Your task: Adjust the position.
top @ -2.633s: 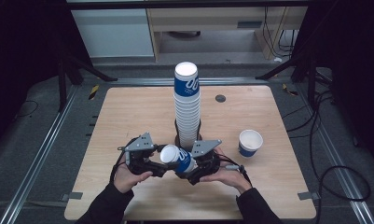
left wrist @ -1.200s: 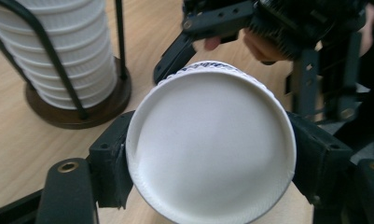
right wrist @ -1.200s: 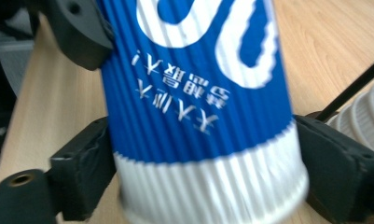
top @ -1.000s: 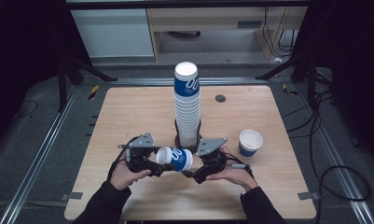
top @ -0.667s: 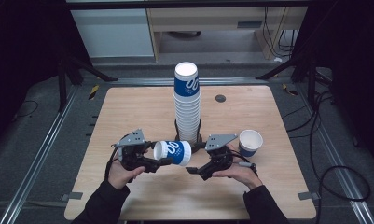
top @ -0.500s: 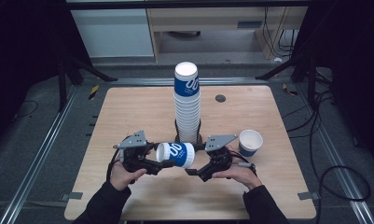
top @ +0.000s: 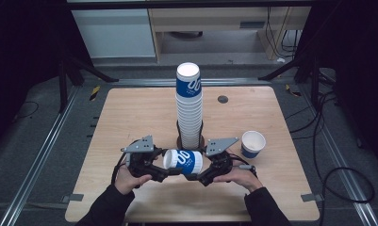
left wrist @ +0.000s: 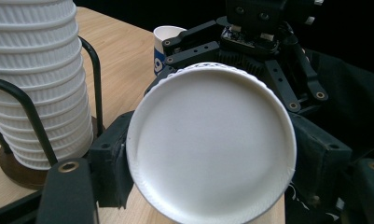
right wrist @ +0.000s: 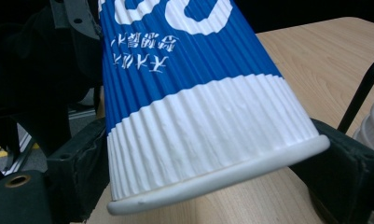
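Near the front edge of the worktop (top: 130, 113), a person holds a blue and white paper cup (top: 183, 160) lying on its side between two hand-held grippers. The cup's long axis runs left to right, level with the worktop and raised just above it.

The left hand-held gripper (top: 159, 170) has its jaws closed on the cup's left end; in the left gripper view a round white end of the cup (left wrist: 211, 144) faces the camera between the jaws. The right hand-held gripper (top: 196, 176) clamps the other end, where the rolled rim (right wrist: 222, 181) sits between its jaws. Both hands are equally near the cup.

Just beyond stands a tall stack of matching cups (top: 189, 106) in a wire holder. A single upright cup (top: 252, 143) stands to the right, clear of the grippers.
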